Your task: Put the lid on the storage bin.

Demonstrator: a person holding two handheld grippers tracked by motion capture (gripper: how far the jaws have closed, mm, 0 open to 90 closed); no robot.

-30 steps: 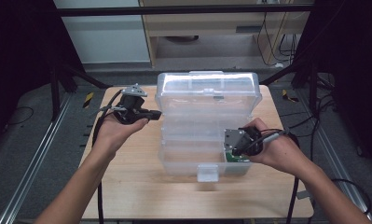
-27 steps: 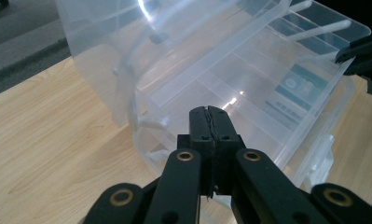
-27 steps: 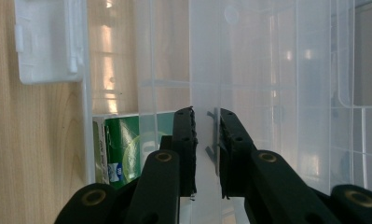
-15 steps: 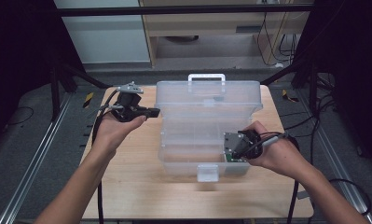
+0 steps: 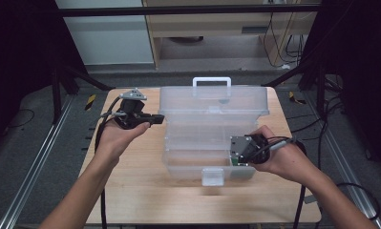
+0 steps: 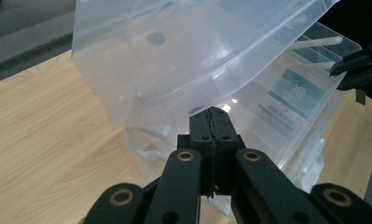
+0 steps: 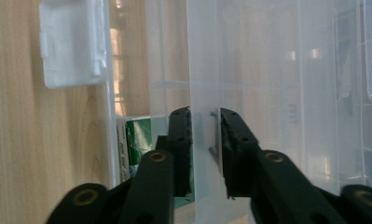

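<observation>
The clear plastic organiser box (image 5: pixel 212 138) sits at the middle of the wooden table (image 5: pixel 131 191), its lid (image 5: pixel 214 100) swung up and back so the white handle (image 5: pixel 212 82) points away from the person, and the white latch (image 5: pixel 212 176) hangs loose at the near edge. The step in hand looks like opening the box fully, and doing it well probably means keeping the base pinned flat while the lid settles, then letting go gently so the light shell does not skid (a green-printed card (image 7: pixel 137 140) lies in a near compartment and could shift). The right gripper (image 5: pixel 240 151) straddles the thin front-right wall (image 7: pixel 204 140) of the box; its jaws have just been easing apart, the wall between them with a sliver of gap showing at the pads. The left gripper (image 5: pixel 152 118) hovers just beside the box's left side, jaws pressed together on nothing, tips close to the raised lid.
</observation>
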